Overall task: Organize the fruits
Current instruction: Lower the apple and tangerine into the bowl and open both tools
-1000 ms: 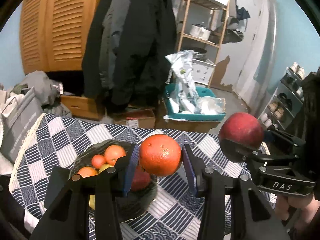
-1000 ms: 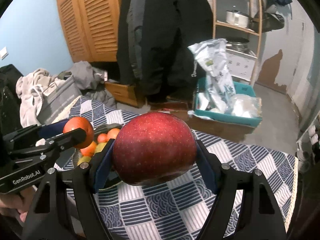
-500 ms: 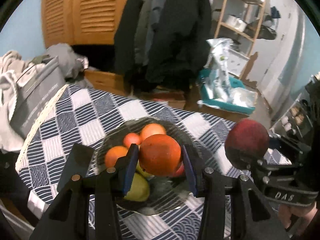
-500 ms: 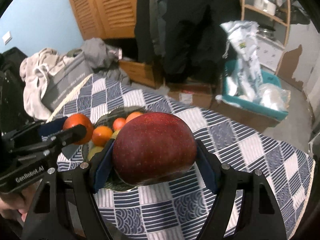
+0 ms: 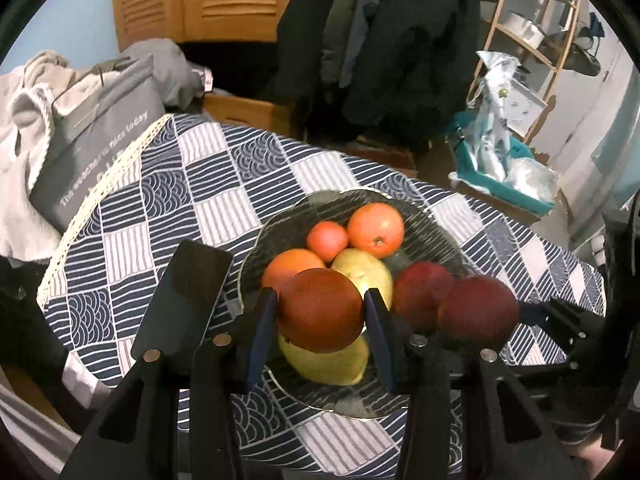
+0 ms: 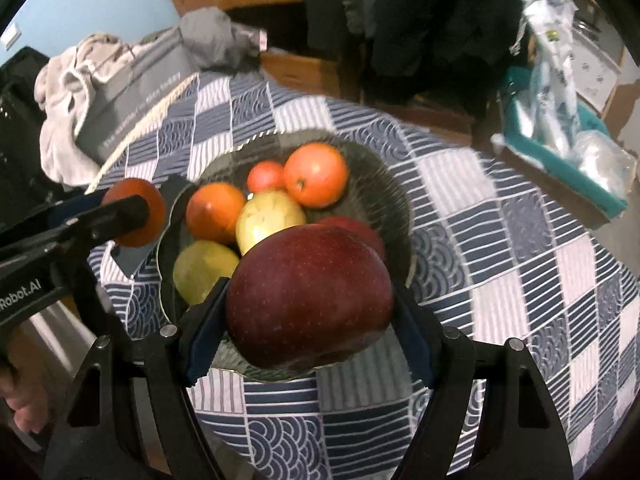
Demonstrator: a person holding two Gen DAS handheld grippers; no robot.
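A dark glass bowl (image 5: 436, 232) (image 6: 384, 196) sits on the blue checked tablecloth and holds several fruits: oranges, a tomato, yellow pears and a red apple (image 5: 420, 288). My left gripper (image 5: 320, 316) is shut on an orange (image 5: 320, 310) and holds it above the bowl's near side. My right gripper (image 6: 310, 300) is shut on a big dark red apple (image 6: 310, 296) above the bowl's near rim; it also shows in the left wrist view (image 5: 478, 308). The left gripper's orange shows in the right wrist view (image 6: 136, 218).
The round table (image 5: 168, 196) has a rope-trimmed edge at the left. A grey bag (image 5: 92, 136) and clothes lie beside it. A teal bin with plastic bags (image 5: 500, 160) stands on the floor at the right. Coats hang behind.
Both grippers have tilted down and moved over the bowl with their fruit still held. The bowl now fills the middle of both views.
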